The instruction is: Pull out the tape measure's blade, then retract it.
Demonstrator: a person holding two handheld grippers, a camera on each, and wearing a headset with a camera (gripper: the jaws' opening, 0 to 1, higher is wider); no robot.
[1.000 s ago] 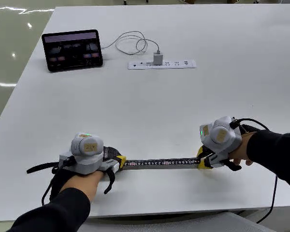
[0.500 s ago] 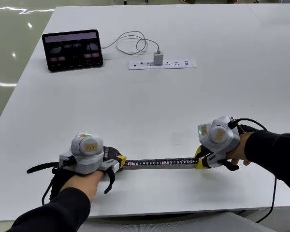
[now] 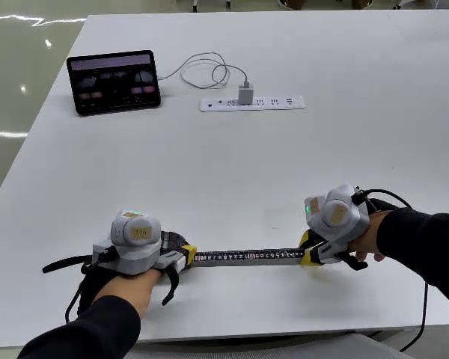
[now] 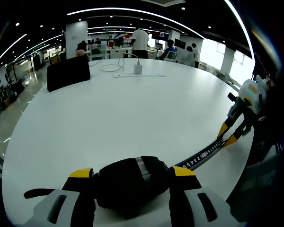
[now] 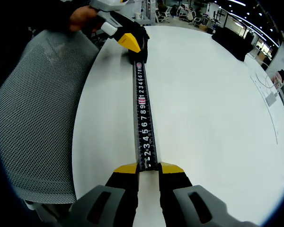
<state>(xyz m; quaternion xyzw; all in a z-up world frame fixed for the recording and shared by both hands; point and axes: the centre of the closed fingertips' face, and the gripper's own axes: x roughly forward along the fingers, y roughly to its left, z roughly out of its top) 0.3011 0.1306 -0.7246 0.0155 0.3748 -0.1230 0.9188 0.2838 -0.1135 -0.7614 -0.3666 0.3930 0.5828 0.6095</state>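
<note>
The black tape measure case [image 4: 130, 179] sits between the yellow-tipped jaws of my left gripper [image 4: 132, 177], which is shut on it near the table's front edge [image 3: 173, 251]. Its black blade [image 3: 247, 256] with white numbers runs flat along the table to my right gripper [image 3: 308, 256]. In the right gripper view the blade [image 5: 143, 123] stretches away to the case [image 5: 137, 38], and the right gripper [image 5: 148, 167] is shut on the blade's end.
A tablet [image 3: 114, 81] stands at the back left of the white table [image 3: 284, 164]. A power strip [image 3: 252, 103] with a charger and looped cable lies behind the middle. A mesh chair [image 5: 38, 118] sits at the table's front edge. People stand far off.
The right gripper has moved a little left toward the case with the blade's end, so the exposed blade is slightly shorter. The left gripper holds still.
</note>
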